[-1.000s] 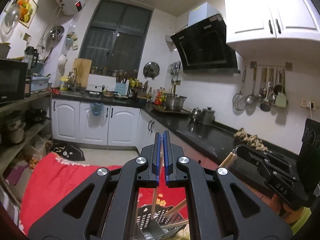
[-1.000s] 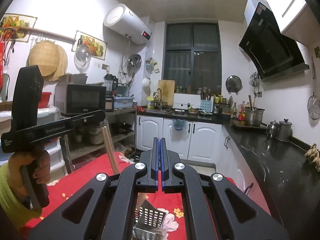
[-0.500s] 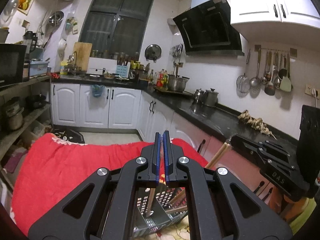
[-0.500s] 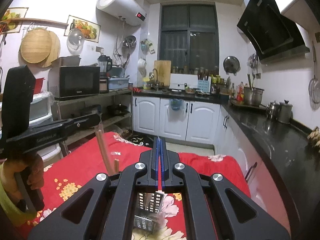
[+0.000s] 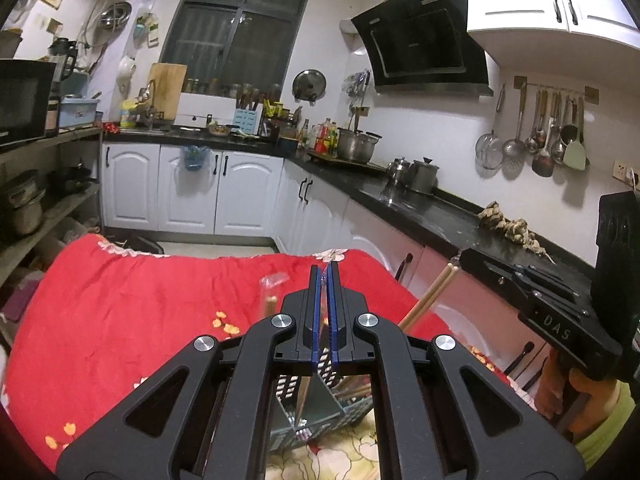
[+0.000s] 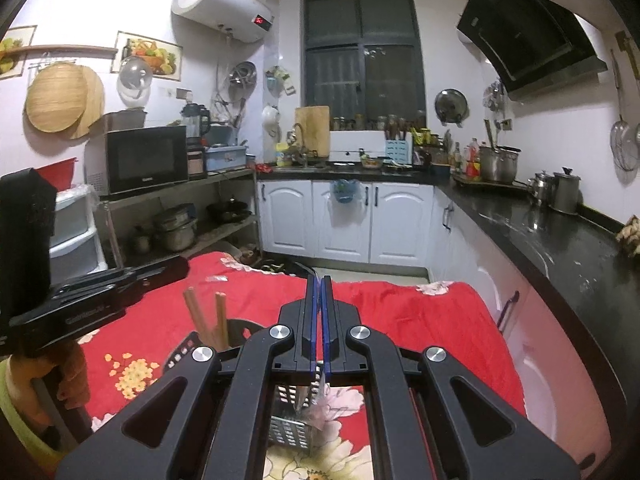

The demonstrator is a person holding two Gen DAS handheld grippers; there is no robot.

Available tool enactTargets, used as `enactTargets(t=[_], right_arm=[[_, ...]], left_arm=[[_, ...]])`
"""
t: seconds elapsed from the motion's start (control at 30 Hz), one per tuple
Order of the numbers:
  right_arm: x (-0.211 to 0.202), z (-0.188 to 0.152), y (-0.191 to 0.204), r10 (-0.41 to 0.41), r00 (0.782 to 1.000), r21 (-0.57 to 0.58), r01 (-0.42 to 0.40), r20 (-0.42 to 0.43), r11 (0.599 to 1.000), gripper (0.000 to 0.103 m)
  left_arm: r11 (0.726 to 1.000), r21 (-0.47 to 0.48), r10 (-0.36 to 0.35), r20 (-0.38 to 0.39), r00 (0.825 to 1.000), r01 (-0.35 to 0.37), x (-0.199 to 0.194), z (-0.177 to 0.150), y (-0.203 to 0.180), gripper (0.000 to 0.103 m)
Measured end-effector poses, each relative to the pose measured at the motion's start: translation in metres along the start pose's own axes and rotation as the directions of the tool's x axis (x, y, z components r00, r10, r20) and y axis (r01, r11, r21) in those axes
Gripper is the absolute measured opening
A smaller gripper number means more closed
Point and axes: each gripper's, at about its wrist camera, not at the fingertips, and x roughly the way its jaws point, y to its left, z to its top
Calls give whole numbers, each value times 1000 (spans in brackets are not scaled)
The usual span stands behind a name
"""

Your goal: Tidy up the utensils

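Left gripper (image 5: 325, 276): jaws together, pinching a wooden chopstick (image 5: 301, 398) whose lower end reaches into the holder.
Right gripper (image 6: 319, 284): jaws nearly together, clamped on a chopstick pair (image 5: 430, 294) in a clear wrapper.
Utensil holder (image 5: 320, 412): perforated, on the red flowered cloth (image 5: 132, 312), directly under both grippers.
Inside: more chopsticks (image 6: 208, 318) standing up.

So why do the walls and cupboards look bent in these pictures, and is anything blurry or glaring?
Left wrist view: the fisheye lens bows the window and cabinets; edges darken; the left gripper up close looks soft. Right wrist view: same bending on the countertop, which shows pale glare; the microwave stays fairly sharp; corners go black.
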Motion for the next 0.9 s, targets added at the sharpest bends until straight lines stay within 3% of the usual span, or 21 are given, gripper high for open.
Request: enactTargets(t=[0.03,0.07,0.13,0.23,0.27,0.43,0.6,0.7,0.9], right_arm=[[-1,-2,0,0,1000,7,0,-3,1000,10],[-2,-3,-1,-9,1000,15,9,-1,1000,25],[-7,-7,-4,-14,1000,34,14,16,999,38],[-13,-10,-7,-18,1000,52,17,19,998,42],[-16,-12,-7,-27,999,50,26,27,998,44],[-24,-17,-8,-41,999,53,39,31,998,55],[-35,-22,-7,-63,997,44,61,43,997,67],[-41,-26,-6,-69,996,38,67,49,997,75],[-52,-30,-4,-70,996,49,67,60,997,84]], left_arm=[[1000,-1,0,-4,1000,0,0,-2,0,1],[1000,1,6,-5,1000,-6,0,-3,1,1],[1000,14,18,-2,1000,-18,-1,-6,0,1],[999,23,39,11,999,-40,-4,-10,1,12],[999,22,47,14,999,-47,-5,-11,1,21],[999,10,53,26,998,-53,-14,-16,3,43],[996,22,82,97,992,-85,-32,-17,2,84],[995,10,95,123,988,-97,-44,-15,3,93],[994,-1,109,132,985,-110,-63,-16,4,93]])
